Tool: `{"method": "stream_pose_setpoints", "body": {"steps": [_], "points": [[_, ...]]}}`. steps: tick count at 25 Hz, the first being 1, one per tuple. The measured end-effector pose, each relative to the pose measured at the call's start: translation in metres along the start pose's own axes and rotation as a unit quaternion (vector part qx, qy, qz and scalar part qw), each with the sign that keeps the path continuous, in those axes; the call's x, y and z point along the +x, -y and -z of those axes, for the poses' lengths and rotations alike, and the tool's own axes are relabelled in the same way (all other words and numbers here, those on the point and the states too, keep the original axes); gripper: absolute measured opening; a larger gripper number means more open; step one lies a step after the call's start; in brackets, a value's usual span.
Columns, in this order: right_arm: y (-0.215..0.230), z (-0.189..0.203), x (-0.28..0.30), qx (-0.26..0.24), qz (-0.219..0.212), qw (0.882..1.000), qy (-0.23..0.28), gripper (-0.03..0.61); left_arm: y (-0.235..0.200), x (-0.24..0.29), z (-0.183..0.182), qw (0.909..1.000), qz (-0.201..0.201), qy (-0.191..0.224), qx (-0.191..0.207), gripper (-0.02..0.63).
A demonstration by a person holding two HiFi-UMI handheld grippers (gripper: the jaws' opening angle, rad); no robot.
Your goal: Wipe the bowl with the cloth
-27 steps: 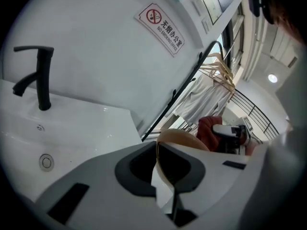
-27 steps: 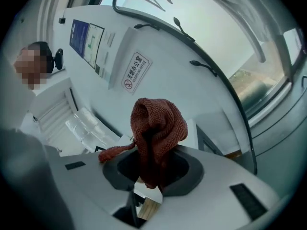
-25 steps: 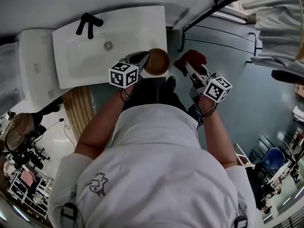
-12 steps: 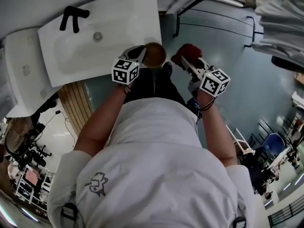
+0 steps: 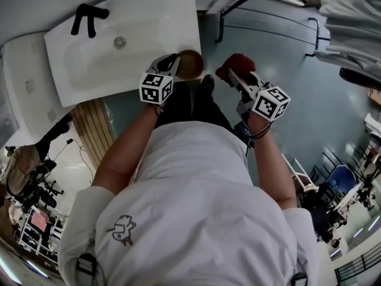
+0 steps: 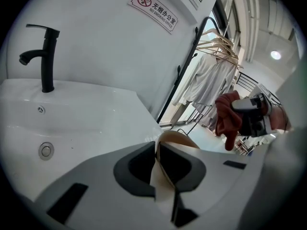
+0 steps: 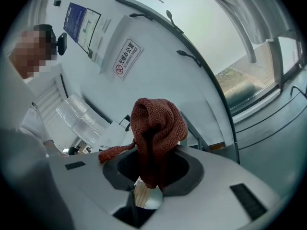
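A brown bowl [image 5: 189,64] hangs at the near right corner of the white sink [image 5: 149,34]. My left gripper [image 5: 176,63] is shut on the bowl's rim. In the left gripper view the cream wall of the bowl [image 6: 176,136] stands edge-on between the pads of the left gripper [image 6: 158,150], whose jaws have just been opening slightly. To the right of the bowl, my right gripper [image 5: 235,79] is shut on a bunched red-brown cloth [image 5: 238,65]. The cloth [image 7: 158,123] sticks up out of the right gripper [image 7: 151,169]. Bowl and cloth are apart.
A black faucet [image 5: 89,16] stands at the back of the sink, with the drain [image 5: 119,42] in the basin. A black rail [image 5: 238,11] runs along the wall to the right. Clothes on hangers [image 6: 206,80] hang beyond it. Wooden slats [image 5: 89,130] lie lower left.
My left gripper has sunk with the bowl toward the sink's near right corner. My right gripper has come down a little with the cloth and stays to the bowl's right.
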State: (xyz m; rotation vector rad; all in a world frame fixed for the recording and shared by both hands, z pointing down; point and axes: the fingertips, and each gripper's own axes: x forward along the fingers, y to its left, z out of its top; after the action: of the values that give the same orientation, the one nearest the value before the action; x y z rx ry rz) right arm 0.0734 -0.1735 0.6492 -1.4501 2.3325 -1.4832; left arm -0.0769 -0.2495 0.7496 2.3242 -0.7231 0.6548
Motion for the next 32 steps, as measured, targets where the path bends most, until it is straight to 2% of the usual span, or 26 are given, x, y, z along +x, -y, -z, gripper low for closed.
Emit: {"method": "stream_pose_setpoints", "body": {"steps": [5,9,16,23,29,32], "points": [[-0.003,0.000,-0.003,-0.011,-0.011,1.000,-0.002,0.106,0.007,0.003,0.001,1.0000,0.006,-0.002,-0.004,0.125],[-0.005,0.000,-0.004,-0.016,-0.015,1.000,-0.006,0.106,0.004,-0.001,-0.003,0.9999,-0.007,0.008,-0.008,0.143],[-0.010,-0.009,-0.011,-0.036,-0.028,0.999,0.004,0.106,0.001,-0.019,-0.015,0.9989,-0.044,0.015,0.001,0.143],[-0.030,-0.023,-0.011,-0.077,-0.049,0.996,0.002,0.104,0.011,-0.055,-0.049,0.9956,-0.067,0.065,0.003,0.143],[-0.054,-0.056,-0.008,-0.149,-0.072,0.986,-0.003,0.104,0.033,-0.088,-0.091,0.9900,-0.075,0.118,0.015,0.139],[-0.068,-0.070,-0.012,-0.183,-0.080,0.980,0.000,0.104,0.050,-0.103,-0.100,0.9890,-0.067,0.127,0.037,0.076]]}}
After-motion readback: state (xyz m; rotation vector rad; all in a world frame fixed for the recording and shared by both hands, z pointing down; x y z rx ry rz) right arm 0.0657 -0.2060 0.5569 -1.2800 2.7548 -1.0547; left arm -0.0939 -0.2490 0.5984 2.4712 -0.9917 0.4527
